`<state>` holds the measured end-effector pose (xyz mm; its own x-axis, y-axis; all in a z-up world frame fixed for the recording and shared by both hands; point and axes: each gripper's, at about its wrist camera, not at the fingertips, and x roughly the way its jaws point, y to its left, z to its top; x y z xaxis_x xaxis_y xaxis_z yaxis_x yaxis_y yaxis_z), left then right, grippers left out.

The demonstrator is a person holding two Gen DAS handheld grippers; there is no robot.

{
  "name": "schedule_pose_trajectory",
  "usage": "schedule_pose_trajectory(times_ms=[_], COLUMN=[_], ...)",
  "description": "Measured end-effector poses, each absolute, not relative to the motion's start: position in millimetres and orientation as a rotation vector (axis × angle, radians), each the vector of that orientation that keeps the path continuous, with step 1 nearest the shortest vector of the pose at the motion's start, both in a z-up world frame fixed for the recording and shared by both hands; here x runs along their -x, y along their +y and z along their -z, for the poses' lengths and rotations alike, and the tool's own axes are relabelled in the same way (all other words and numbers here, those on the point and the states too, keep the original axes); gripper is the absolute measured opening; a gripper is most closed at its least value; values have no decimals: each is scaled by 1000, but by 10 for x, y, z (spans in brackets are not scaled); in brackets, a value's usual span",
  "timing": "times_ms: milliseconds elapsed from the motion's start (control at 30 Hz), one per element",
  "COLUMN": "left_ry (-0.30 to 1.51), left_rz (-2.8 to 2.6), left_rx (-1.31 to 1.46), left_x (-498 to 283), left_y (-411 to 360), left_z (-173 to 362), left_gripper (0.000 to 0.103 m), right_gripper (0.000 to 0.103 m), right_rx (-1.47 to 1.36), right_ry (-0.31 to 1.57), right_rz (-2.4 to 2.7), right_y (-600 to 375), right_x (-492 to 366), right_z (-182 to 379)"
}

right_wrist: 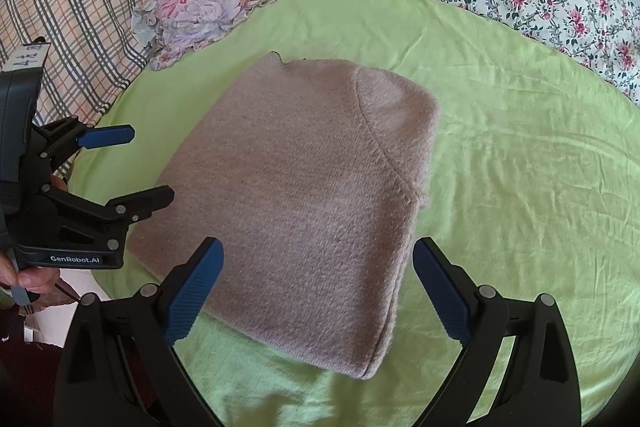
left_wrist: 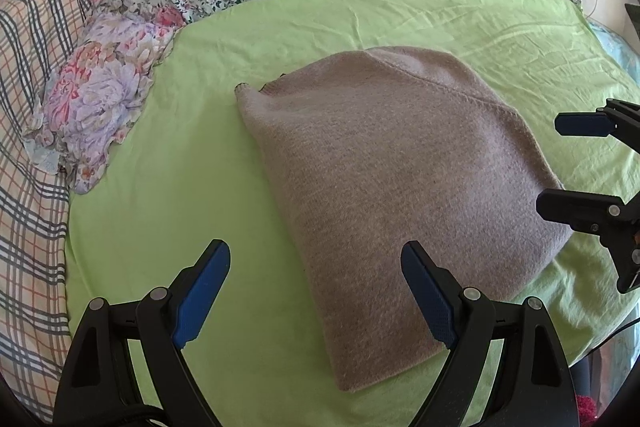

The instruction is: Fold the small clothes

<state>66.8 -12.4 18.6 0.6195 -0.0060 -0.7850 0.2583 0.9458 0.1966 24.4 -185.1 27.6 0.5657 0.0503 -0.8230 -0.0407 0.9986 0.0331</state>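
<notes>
Knit sweater (left_wrist: 384,187): lying folded into a neat block on the green sheet (left_wrist: 168,211).
Left gripper (left_wrist: 316,291): hovering wide open, gripping nothing.
Right gripper (right_wrist: 318,287): same — gaping, empty.
Tip: probably smoothing edges now — go gently.

Two near, downward wrist views, sharing the folded sweater (left_wrist: 392,187).

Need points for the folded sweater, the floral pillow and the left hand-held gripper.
folded sweater (left_wrist: 384,187), left wrist view, middle of its top face.
floral pillow (right_wrist: 208,3), right wrist view, centre of the purple print.
left hand-held gripper (left_wrist: 316,291), left wrist view, midway between the blue fingertips.
</notes>
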Motion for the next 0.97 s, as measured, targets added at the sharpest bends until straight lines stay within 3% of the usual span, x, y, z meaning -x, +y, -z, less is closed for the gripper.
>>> schedule_pose_trajectory(times_ms=[967], left_ry=[886], left_rz=[100], left_rx=[-261], left_x=[-658], left_y=[-94], left_z=[-204], left_gripper=[88], right_gripper=[96], right_rx=[-101], right_ry=[957], right_rz=[-60], right_y=[-1916], right_x=[-345], right_z=[-180])
